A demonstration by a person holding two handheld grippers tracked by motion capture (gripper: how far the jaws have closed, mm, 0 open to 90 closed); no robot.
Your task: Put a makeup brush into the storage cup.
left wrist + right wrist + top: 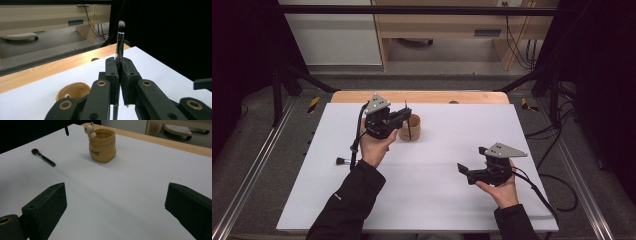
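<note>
The left gripper, in the upper middle of the high view, clamped a thin brush upright, apparently just above the tan cup. The right gripper, lower right, held its jaws wide apart over the white table. A second brush lay at centre left.

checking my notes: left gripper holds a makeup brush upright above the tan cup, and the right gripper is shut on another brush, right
Not quite: the right gripper is open and holds nothing, as the right gripper view shows; the second brush lies on the table. The left gripper does hold a makeup brush upright near the tan cup.
</note>
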